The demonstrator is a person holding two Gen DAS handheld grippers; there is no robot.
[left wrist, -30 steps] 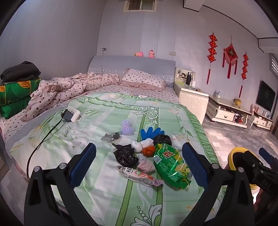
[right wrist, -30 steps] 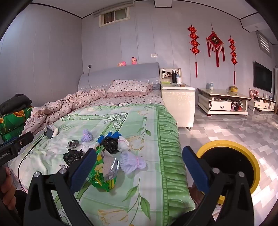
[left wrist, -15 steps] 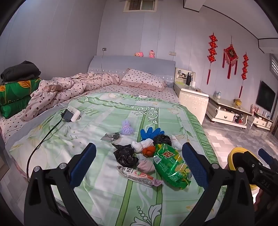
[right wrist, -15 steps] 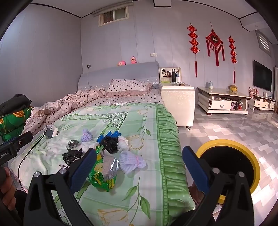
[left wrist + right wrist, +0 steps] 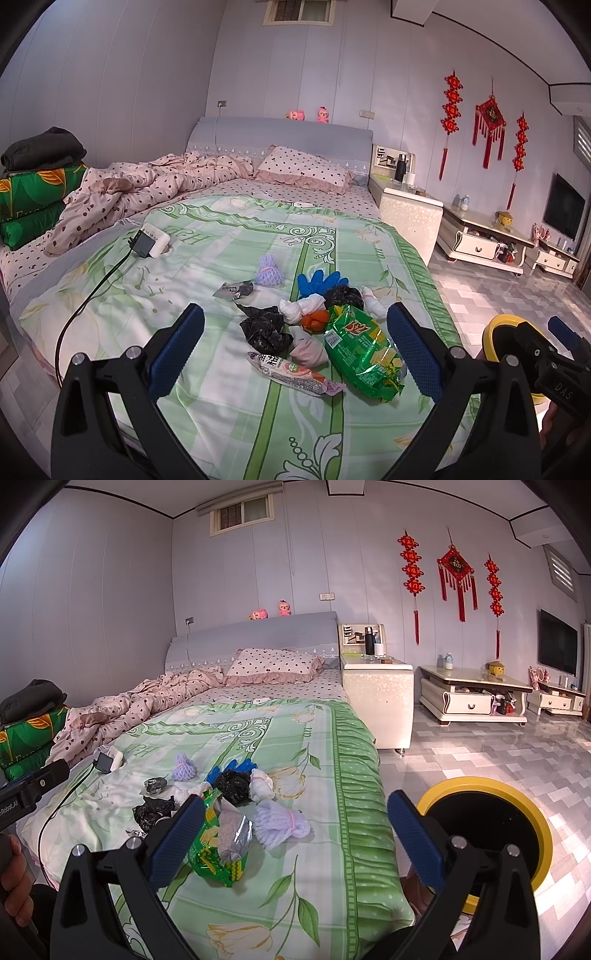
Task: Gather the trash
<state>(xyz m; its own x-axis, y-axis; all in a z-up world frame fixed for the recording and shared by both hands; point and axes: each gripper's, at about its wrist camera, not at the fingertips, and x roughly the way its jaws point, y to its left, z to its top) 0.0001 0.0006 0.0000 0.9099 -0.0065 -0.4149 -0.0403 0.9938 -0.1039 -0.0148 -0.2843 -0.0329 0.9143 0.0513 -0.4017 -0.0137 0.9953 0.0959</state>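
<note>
A pile of trash lies on the green bedspread [image 5: 207, 291]: a green snack bag [image 5: 360, 349], a sausage wrapper [image 5: 291, 373], black bags [image 5: 264, 326], white wads [image 5: 299, 308], an orange scrap [image 5: 314, 319], a blue glove [image 5: 317, 282], a purple foam net [image 5: 267, 271] and a silver wrapper [image 5: 232, 290]. My left gripper [image 5: 295, 350] is open and empty, held above the near part of the pile. My right gripper [image 5: 295, 840] is open and empty, over the bed's right edge, with the snack bag [image 5: 210, 849] and a purple net [image 5: 279, 823] between its fingers. A yellow-rimmed bin [image 5: 487, 834] stands on the floor.
A charger with a black cable [image 5: 147, 242] lies left on the bed. A rumpled pink quilt [image 5: 147, 188] and pillow [image 5: 303, 173] are at the back. A white nightstand [image 5: 376, 694] and low cabinets [image 5: 472, 698] stand to the right on a tiled floor.
</note>
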